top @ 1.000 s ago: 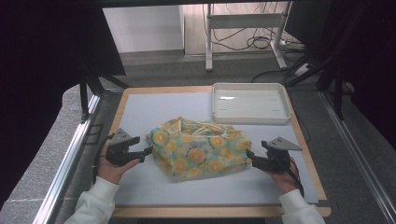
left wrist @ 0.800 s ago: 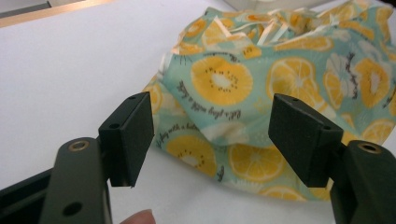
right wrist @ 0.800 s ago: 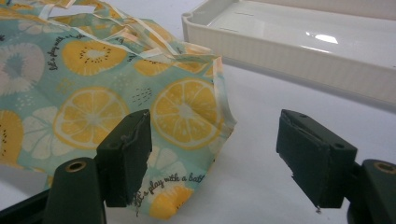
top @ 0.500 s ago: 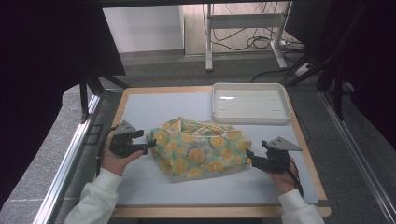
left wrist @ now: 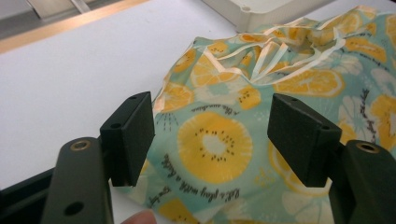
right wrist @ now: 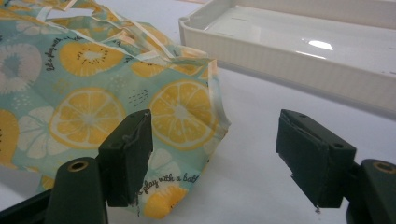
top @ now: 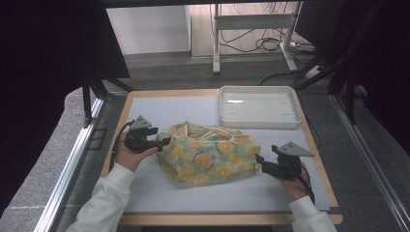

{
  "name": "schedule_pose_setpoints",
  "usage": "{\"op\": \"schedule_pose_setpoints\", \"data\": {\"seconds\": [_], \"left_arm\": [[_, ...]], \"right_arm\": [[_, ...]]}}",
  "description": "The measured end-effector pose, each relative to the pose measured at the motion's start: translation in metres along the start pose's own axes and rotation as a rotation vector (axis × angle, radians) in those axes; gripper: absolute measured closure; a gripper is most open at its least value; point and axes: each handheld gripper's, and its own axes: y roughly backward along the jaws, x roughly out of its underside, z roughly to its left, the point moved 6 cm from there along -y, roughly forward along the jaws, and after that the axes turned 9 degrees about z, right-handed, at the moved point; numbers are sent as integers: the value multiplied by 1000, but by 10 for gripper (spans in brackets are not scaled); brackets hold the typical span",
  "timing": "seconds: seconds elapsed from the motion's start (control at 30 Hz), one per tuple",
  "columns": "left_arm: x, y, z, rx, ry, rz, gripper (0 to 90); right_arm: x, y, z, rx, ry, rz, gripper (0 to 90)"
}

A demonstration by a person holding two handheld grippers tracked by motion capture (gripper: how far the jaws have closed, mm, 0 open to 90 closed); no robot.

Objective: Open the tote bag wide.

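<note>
since a second ago the left hand-held gripper (top: 162,141) has slid up the crumpled lemon-print fabric bag (top: 208,157); both hand-held grippers gape unclenched, the right hand-held gripper (top: 259,162) flanking the opposite edge, ready to spread it.

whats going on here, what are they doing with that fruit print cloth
A person at a table holds a two-jaw gripper in each hand, one at each end of a crumpled lemon-print cloth. The left gripper has its open jaws over the cloth's left edge, not clamped on it. The right gripper is open too, at the cloth's right corner. Neither grips the fabric yet. An empty white tray sits behind the cloth.
</note>
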Motion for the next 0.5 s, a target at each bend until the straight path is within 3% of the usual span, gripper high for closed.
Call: {"op": "schedule_pose_setpoints", "data": {"seconds": [0.2,0.5], "left_arm": [[-11,-5,8,8,10,16,324],[-11,-26,20,28,14,109,313]], "right_arm": [[0,3,-1,14,-2,-4,274],[5,4,-1,12,-4,5,270]]}}
